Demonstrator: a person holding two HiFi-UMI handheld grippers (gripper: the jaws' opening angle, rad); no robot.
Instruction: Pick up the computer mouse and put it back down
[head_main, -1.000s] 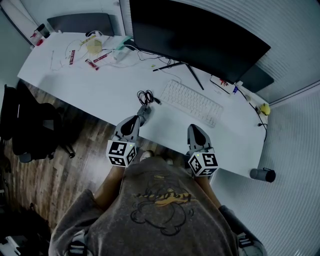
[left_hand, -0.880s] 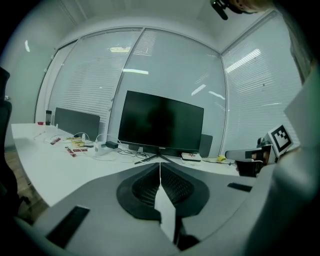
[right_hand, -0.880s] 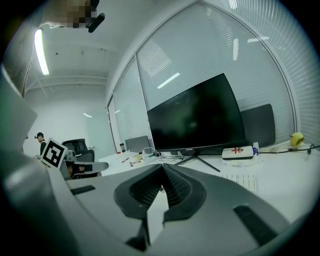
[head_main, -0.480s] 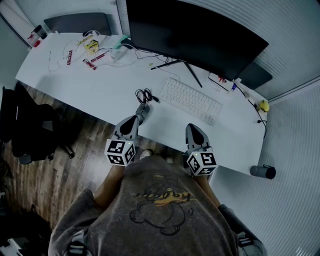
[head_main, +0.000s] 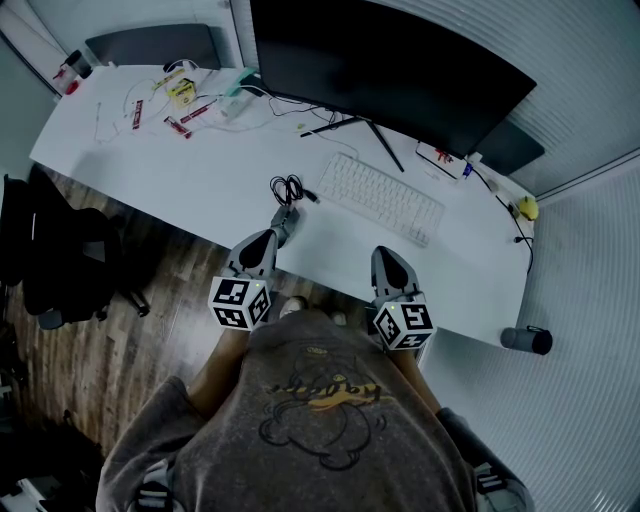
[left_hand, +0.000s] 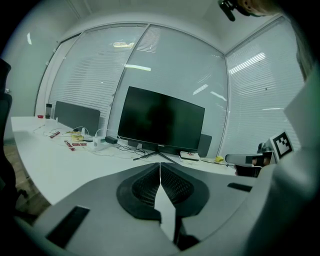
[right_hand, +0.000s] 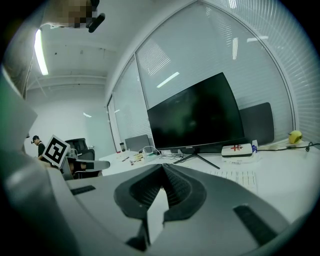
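Standing at the desk (head_main: 200, 170), the person is holding the left gripper (head_main: 270, 237) & right gripper (head_main: 386, 255) w/ jaws pressing together, nothing between. Only the head view is showing the mouse (head_main: 285, 218), lying near the desk's front edge just past the left tips; the gripper views are missing it. Its long axis is apparently pointing toward the coiled cable (head_main: 289, 188).

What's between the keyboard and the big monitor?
The thin black stand legs, spread on the white desk, seen in the head view.
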